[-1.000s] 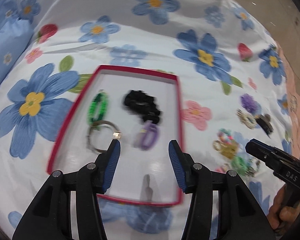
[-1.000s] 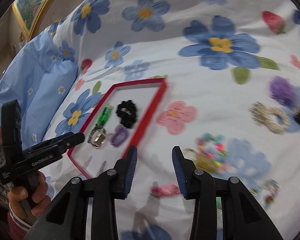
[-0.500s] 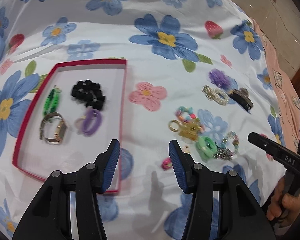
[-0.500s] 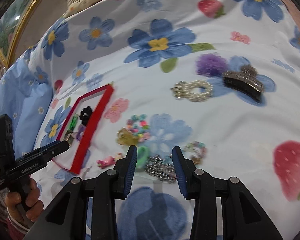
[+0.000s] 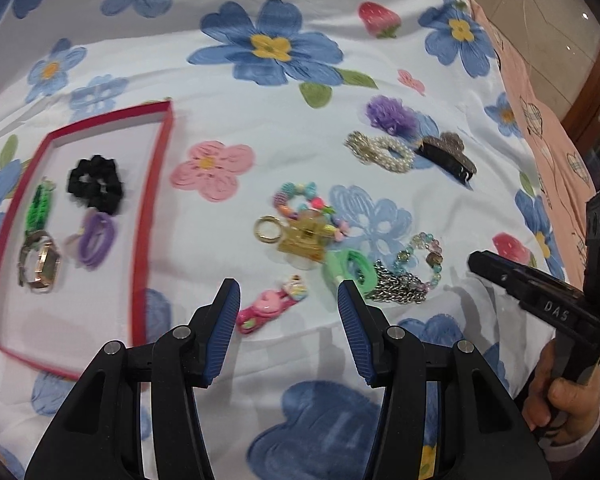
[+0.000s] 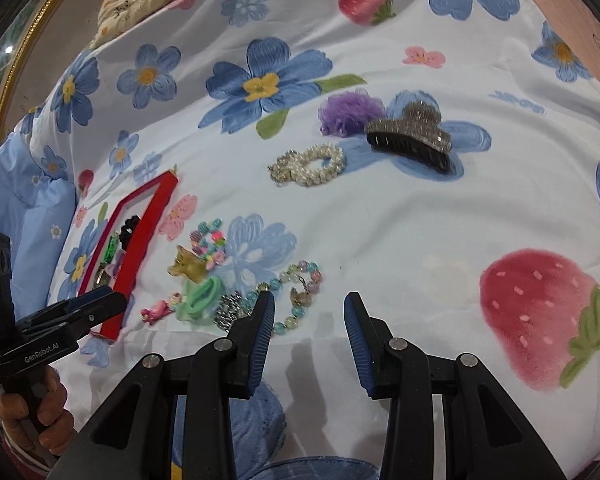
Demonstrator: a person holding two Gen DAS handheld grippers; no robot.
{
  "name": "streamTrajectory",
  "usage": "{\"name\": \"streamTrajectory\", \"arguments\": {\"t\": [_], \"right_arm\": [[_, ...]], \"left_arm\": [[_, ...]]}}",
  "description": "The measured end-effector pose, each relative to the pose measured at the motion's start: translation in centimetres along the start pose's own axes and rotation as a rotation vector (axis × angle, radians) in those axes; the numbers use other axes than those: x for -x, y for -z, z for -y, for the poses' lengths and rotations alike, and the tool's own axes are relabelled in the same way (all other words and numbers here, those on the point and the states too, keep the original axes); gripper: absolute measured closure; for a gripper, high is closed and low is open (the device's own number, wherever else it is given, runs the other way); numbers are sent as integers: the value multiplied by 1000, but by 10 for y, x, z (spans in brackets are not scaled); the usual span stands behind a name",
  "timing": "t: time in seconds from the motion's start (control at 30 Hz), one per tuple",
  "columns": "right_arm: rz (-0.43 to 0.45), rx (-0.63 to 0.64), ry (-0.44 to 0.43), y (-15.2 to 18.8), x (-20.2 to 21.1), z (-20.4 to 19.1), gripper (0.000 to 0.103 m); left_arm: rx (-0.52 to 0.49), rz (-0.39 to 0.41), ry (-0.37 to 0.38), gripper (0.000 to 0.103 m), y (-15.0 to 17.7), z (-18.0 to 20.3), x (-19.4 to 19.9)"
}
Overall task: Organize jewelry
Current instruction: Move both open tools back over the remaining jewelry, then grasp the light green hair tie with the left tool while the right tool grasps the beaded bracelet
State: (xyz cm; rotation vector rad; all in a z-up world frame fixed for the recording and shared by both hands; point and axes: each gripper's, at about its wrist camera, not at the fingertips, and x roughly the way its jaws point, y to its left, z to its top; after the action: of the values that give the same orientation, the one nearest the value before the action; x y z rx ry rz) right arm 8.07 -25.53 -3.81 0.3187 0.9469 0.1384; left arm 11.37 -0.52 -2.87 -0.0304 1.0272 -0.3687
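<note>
Left tool spread, nothing between the pads, poised over the floral bedsheet with a pink clip just beyond the tips. Right tool likewise spread and empty, a beaded bracelet at its 11 o'clock. Red tray at 9 o'clock of the loose jewelry cluster, containing a black scrunchie, green band, purple band and watch. Pearl scrunchie and dark claw clip well apart at 1 o'clock.

Bright, even light — soft shadows, fisheye-bent edges
</note>
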Motion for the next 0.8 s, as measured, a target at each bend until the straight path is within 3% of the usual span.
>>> {"name": "streamTrajectory", "arguments": {"t": [0.43,0.5,0.6,0.67,0.73,0.8], "right_arm": [[-72,36,8,0,-44,-5,64],[-66,41,11,0,-45,-6,64],[-61,36,11,1,-47,-4,68],[-58,48,18,1,-47,-5,73],[-56,61,35,1,-48,-5,87],[-58,47,16,1,-47,-1,91]], "left_arm": [[-48,-92,35,53,-8,27,-53],[-80,-85,8,59,-9,32,-58],[-119,-99,8,87,-10,36,-64],[-138,-106,4,89,-9,38,-68],[-157,-93,-2,90,-7,40,-66],[-153,-84,13,91,-6,40,-61]]}}
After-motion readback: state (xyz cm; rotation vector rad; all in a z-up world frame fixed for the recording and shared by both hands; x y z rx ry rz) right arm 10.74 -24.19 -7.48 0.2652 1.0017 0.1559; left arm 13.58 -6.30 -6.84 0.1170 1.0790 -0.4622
